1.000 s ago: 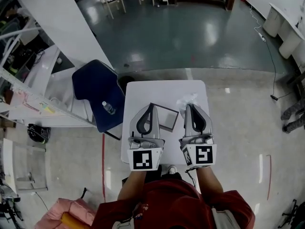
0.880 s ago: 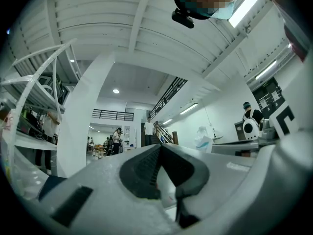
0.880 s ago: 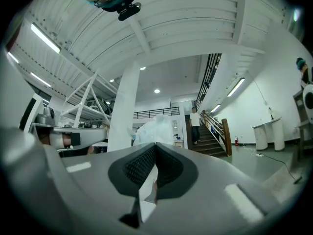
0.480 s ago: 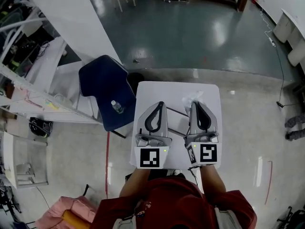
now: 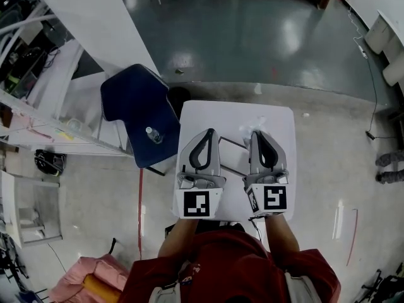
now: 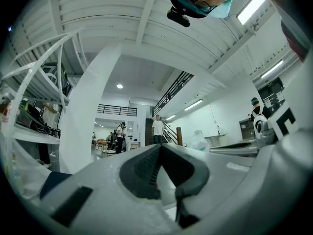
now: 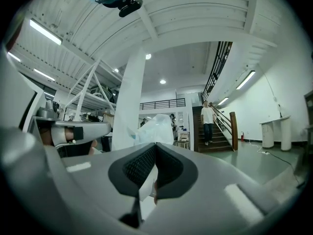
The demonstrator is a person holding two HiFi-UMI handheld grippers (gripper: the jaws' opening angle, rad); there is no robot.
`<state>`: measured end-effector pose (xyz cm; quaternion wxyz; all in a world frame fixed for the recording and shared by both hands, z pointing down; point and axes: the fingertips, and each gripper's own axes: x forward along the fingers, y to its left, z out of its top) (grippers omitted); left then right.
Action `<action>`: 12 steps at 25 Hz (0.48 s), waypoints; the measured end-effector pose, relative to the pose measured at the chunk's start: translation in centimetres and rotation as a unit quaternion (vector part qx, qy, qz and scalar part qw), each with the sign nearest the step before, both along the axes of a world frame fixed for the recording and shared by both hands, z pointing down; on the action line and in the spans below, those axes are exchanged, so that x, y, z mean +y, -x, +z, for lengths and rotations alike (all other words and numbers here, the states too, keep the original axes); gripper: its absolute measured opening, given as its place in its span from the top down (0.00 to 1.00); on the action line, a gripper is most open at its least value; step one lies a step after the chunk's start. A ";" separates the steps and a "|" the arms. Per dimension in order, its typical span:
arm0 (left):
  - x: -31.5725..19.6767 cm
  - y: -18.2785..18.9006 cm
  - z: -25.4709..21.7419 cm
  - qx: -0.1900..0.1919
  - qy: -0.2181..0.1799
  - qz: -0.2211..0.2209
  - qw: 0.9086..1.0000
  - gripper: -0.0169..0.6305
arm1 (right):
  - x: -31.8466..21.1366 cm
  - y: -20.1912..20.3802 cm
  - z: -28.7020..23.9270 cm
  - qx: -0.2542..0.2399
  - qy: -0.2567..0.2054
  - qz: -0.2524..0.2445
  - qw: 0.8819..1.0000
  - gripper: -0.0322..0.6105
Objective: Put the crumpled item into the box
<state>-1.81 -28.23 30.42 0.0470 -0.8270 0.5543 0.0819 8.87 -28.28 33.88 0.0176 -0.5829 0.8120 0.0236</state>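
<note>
A white table (image 5: 278, 122) carries a shallow dark-rimmed box (image 5: 232, 144), which shows between my two grippers. The crumpled item (image 5: 255, 122) is a clear, whitish wad of plastic lying just past the box, near the table's far edge. My left gripper (image 5: 206, 133) hovers over the box's left side, its jaws shut and empty (image 6: 160, 146). The right gripper (image 5: 257, 134) is also shut and empty (image 7: 155, 144), its tips just short of the wad. That wad (image 7: 155, 127) rises straight ahead of the right jaws and sits off to the right (image 6: 198, 140) in the left gripper view.
A blue chair (image 5: 136, 109) with a small bottle (image 5: 151, 134) on its seat stands against the table's left side. White shelving (image 5: 38, 100) runs along the left. Glossy floor lies beyond the table. A person (image 7: 209, 124) stands by the stairs far behind.
Both grippers and the head view have drifted together across the table. The grippers now cover more of the box. Their jaws stay shut.
</note>
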 end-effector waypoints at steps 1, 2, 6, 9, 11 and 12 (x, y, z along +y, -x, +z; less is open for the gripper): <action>-0.2 0.2 0.2 0.001 0.003 0.000 1.000 0.97 | -0.3 0.2 0.3 0.001 0.005 -0.002 1.000 0.95; -0.4 0.4 0.4 0.002 0.007 -0.001 1.000 0.97 | -0.5 0.4 0.7 0.001 0.010 -0.003 1.000 0.95; -0.8 0.9 1.3 0.005 0.019 -0.003 1.000 0.97 | -1.3 1.2 2.2 0.005 0.029 -0.011 1.000 0.95; -1.2 1.4 1.7 0.005 0.019 -0.006 1.000 0.97 | -1.7 1.8 3.5 0.012 0.044 -0.014 0.999 0.95; -1.3 1.8 2.2 0.005 0.025 -0.008 1.000 0.97 | -1.9 2.2 4.3 0.018 0.055 -0.016 0.998 0.95; -1.4 2.0 2.4 0.006 0.028 -0.010 1.000 0.97 | -2.1 2.3 4.8 0.022 0.060 -0.017 0.998 0.95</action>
